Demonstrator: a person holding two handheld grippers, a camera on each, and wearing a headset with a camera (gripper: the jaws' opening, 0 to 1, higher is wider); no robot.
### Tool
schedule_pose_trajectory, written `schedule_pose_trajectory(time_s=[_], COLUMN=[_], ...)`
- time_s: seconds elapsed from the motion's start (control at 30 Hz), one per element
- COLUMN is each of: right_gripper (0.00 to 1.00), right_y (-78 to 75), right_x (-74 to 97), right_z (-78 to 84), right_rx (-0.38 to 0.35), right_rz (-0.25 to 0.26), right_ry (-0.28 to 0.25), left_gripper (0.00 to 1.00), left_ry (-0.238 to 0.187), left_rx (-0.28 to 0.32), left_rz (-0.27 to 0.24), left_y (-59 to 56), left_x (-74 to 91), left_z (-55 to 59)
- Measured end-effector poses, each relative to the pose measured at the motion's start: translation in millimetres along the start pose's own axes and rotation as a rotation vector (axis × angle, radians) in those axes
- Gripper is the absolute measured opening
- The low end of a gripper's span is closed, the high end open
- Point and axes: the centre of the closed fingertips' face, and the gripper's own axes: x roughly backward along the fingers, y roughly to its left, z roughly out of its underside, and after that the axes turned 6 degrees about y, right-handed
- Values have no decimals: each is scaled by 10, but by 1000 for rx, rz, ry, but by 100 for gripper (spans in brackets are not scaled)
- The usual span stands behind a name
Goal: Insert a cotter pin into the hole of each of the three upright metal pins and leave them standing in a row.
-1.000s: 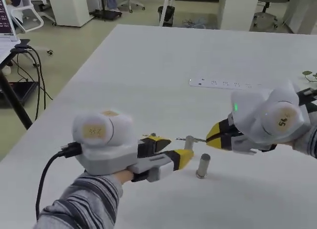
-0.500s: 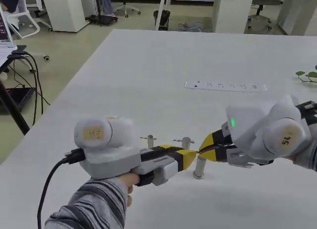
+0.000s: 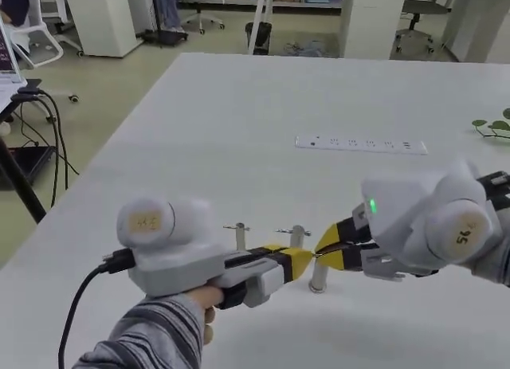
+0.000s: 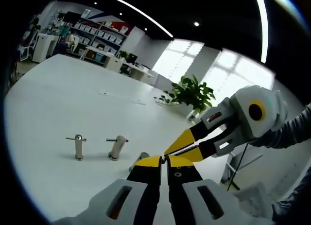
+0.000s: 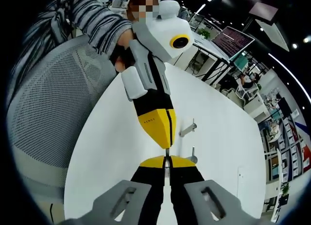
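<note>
Meeting over white office table (image 3: pixel 239 114), left gripper (image 3: pixel 299 258) closed, right gripper (image 3: pixel 325 249) pinching cotter pin (image 4: pixel 181 150)

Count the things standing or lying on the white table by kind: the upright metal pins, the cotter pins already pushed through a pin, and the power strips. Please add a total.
Metal pins: 3
Cotter pins through a pin: 2
Power strip: 1
Total: 6

White tabletop (image 3: pixel 239 122) open toward far edge, bar a flat white power strip (image 3: pixel 361 144); three short upright metal pins (image 3: pixel 297 235) crowd the near edge.
</note>
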Motion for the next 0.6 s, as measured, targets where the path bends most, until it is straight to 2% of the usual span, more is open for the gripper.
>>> schedule_pose_trajectory(time_s=[0.1,0.37,0.43,0.6], right_gripper=[0,0,0,0], right_y=[10,3,-2,41], right_x=[-2,29,39,61], right_z=[-3,7,27,57], right_rx=[0,-83,-94,-151], right_rz=[-2,-15,-13,-50], right_ry=[2,-22,-24,-47], left_gripper=[0,0,0,0], left_ry=[9,7,1,-1], left_rx=[-5,-124,-155,-242], left_rz=[9,30,45,92], left_y=[-25,-77,-104,-199], left_x=[5,35,49,84], left_z=[13,3,-11,-17])
